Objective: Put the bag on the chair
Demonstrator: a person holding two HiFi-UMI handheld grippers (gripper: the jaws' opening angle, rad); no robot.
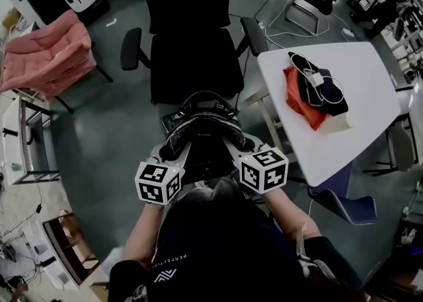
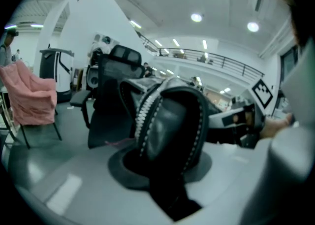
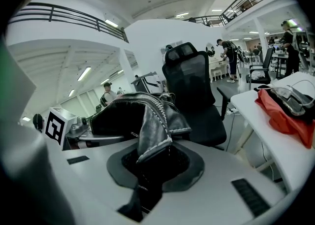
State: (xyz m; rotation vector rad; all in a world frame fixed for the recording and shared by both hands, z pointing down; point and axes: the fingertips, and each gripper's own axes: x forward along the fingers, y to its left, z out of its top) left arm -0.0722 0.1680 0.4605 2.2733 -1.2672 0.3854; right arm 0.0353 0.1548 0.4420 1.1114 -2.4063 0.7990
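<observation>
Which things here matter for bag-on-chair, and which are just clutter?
Job: black bag, held by left gripper and right gripper; black office chair ahead.
Lying about: pink-covered chair, white table, red cloth and black corded item on it.

Bag (image 1: 201, 125) is just near-side of the office chair (image 1: 192, 49). Table (image 1: 360, 142) on the right has a pile of clothes (image 1: 316, 89) on it, and there's a draped chair (image 1: 46, 56) far left.

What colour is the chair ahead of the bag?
Black: the office chair with armrests shows best in head view.
</observation>
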